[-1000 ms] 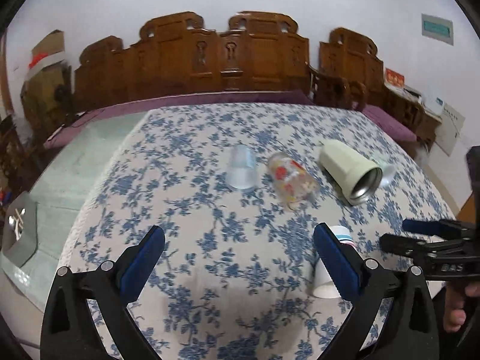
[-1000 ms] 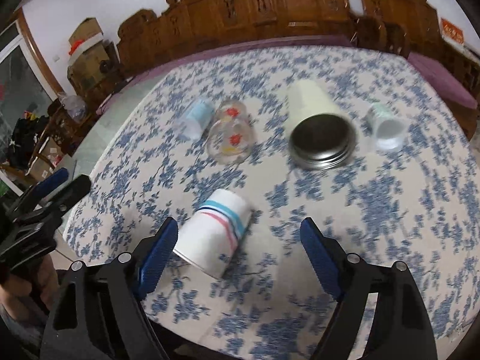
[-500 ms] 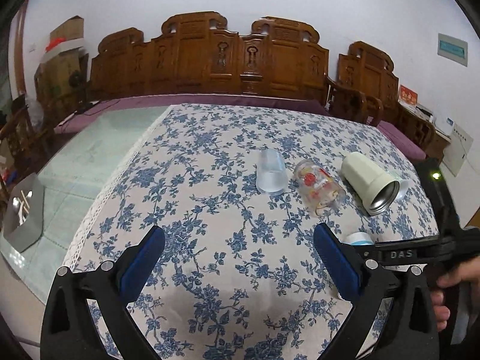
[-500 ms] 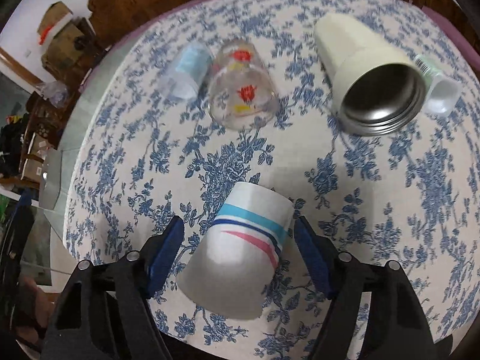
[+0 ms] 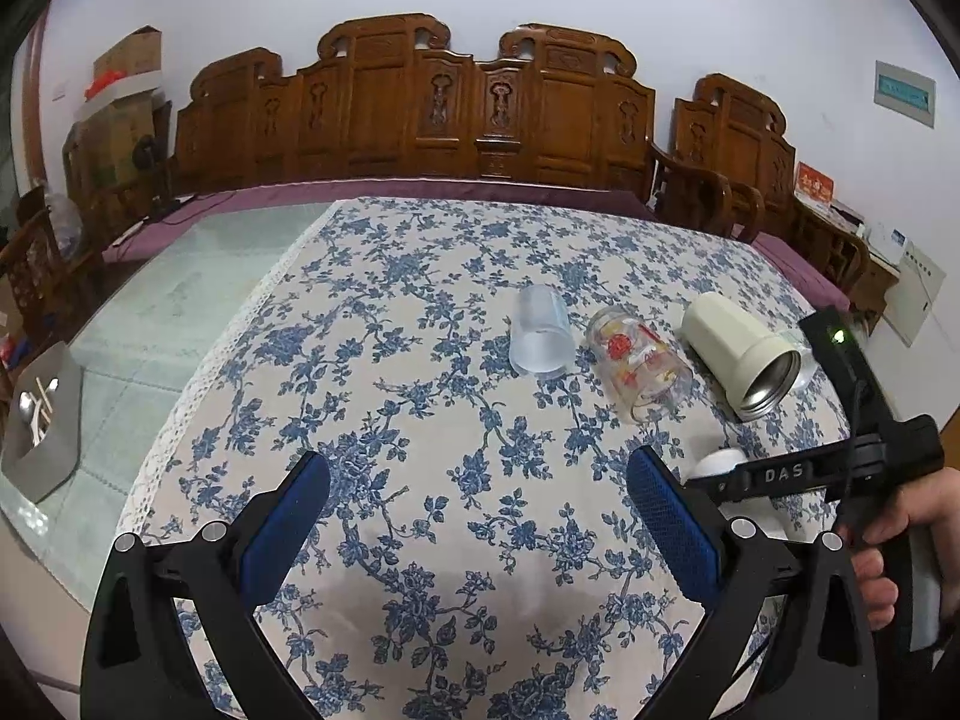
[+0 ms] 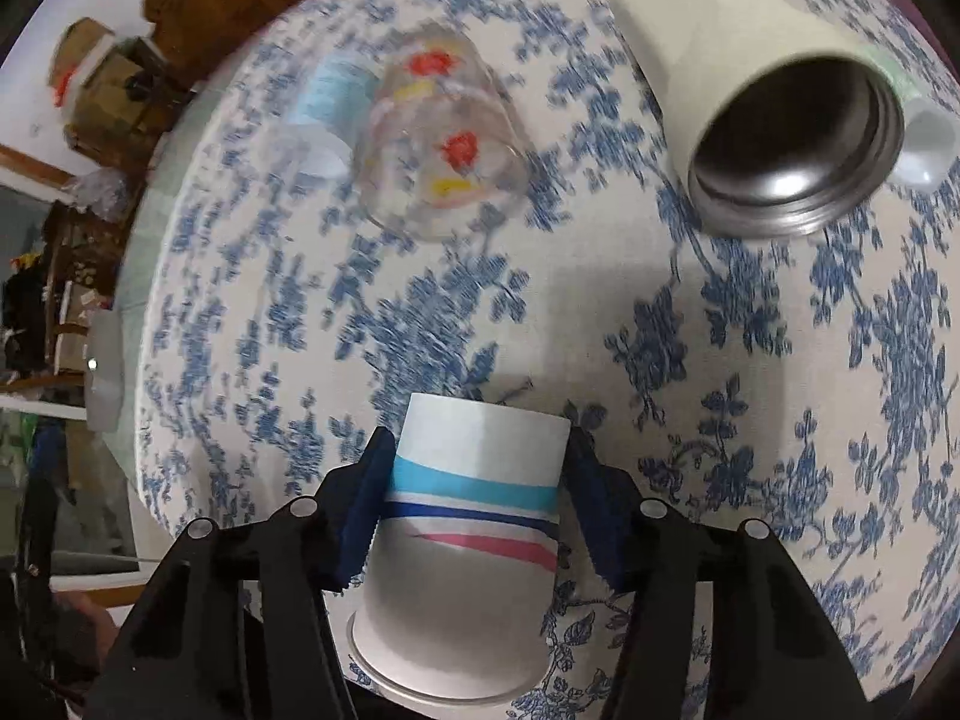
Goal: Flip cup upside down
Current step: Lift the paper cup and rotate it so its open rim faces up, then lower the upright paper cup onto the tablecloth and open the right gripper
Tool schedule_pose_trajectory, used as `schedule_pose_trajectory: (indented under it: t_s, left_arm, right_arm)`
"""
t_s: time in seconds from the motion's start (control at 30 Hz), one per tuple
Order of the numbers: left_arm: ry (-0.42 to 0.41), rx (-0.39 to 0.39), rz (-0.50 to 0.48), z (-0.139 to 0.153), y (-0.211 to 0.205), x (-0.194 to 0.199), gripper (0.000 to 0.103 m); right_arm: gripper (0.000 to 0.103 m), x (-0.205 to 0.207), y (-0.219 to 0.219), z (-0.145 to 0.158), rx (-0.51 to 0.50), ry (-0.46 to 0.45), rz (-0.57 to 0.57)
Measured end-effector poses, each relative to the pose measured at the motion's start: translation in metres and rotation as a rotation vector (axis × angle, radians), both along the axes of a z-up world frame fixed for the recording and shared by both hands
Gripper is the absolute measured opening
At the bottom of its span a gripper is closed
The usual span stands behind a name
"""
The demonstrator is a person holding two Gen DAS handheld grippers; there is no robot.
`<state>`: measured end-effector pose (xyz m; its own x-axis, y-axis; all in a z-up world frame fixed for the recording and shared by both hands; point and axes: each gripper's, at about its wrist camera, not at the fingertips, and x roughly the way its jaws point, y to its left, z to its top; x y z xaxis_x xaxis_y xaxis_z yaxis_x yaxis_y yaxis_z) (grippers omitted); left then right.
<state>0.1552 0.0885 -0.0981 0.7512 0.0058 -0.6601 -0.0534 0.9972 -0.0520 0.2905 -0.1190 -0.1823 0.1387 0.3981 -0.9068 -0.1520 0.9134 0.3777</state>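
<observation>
1. Covering the whole working area, the bench [image 5: 456, 546] under its blue-flowered cloth lies ahead of and beneath both grippers; nothing on it stands inverted yet, so I judge the task to be at its first stage, the grasp.
2. Lying on its side well ahead of the right gripper and off to its right, the cream steel-lined tumbler [image 6: 774, 120] points its open mouth back toward the camera; a small white cup [image 6: 927, 144] sits just behind its rim.
3. Resting ahead and to the left of the right gripper, the flower-printed glass [image 6: 441, 147] is also on its side, with a pale blue clear cup [image 6: 327, 102] just beyond it; both are blurred in this view.
4. Sitting directly between the fingers of the right gripper [image 6: 477, 501], the striped paper cup [image 6: 474, 516] lies on its side with its mouth toward the camera and its base pointing away. The blue pads press against both walls, so the gripper looks narrowed onto the cup, though how firmly I cannot tell.
5. Hanging above bare cloth with its jaws spread wide, the left gripper [image 5: 477, 534] grips nothing; the paper cup is only a white sliver to its right, behind the other tool.
6. What is left, as I judge it: lifting the cup, turning it mouth-down, setting it on the cloth and letting go.
</observation>
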Motion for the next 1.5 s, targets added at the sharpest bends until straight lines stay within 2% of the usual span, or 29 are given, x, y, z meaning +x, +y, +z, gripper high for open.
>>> schedule_pose_trajectory:
  t_s: [0.07, 0.3, 0.47, 0.73, 0.83, 0.9, 1.07, 1.27, 1.33, 1.5]
  left_arm:
    - [0.003, 0.007, -0.006, -0.002, -0.003, 0.000, 0.095]
    - [0.013, 0.023, -0.011, -0.006, -0.007, 0.002, 0.095]
    - [0.018, 0.033, -0.016, -0.008, -0.010, 0.003, 0.095]
    - [0.020, 0.037, -0.020, -0.008, -0.011, 0.003, 0.095]
    - [0.016, 0.038, -0.021, -0.008, -0.012, 0.002, 0.095]
    - [0.014, 0.037, -0.022, -0.008, -0.012, 0.002, 0.095]
    - [0.009, 0.039, -0.026, -0.007, -0.014, 0.001, 0.095]
    - [0.005, 0.047, -0.039, -0.006, -0.019, 0.000, 0.095]
    - [0.003, 0.051, -0.042, -0.006, -0.021, -0.001, 0.095]
    - [0.001, 0.052, -0.044, -0.005, -0.023, -0.002, 0.095]
  right_arm:
    - [0.059, -0.003, -0.002, 0.008, 0.012, -0.078, 0.018]
    - [0.059, -0.009, -0.004, 0.025, -0.044, -0.353, 0.042]
    - [0.059, -0.011, 0.001, 0.033, -0.184, -0.557, 0.018]
    - [0.059, -0.028, 0.016, 0.027, -0.405, -0.744, 0.060]
    - [0.059, -0.041, 0.017, 0.026, -0.435, -0.793, 0.049]
    - [0.059, -0.051, 0.014, 0.026, -0.432, -0.811, 0.035]
    - [0.058, -0.072, 0.006, 0.026, -0.382, -0.789, 0.010]
    - [0.059, -0.076, -0.005, 0.026, -0.296, -0.698, -0.010]
    - [0.067, -0.076, -0.010, 0.025, -0.255, -0.652, -0.021]
    - [0.070, -0.082, -0.018, 0.032, -0.199, -0.611, -0.033]
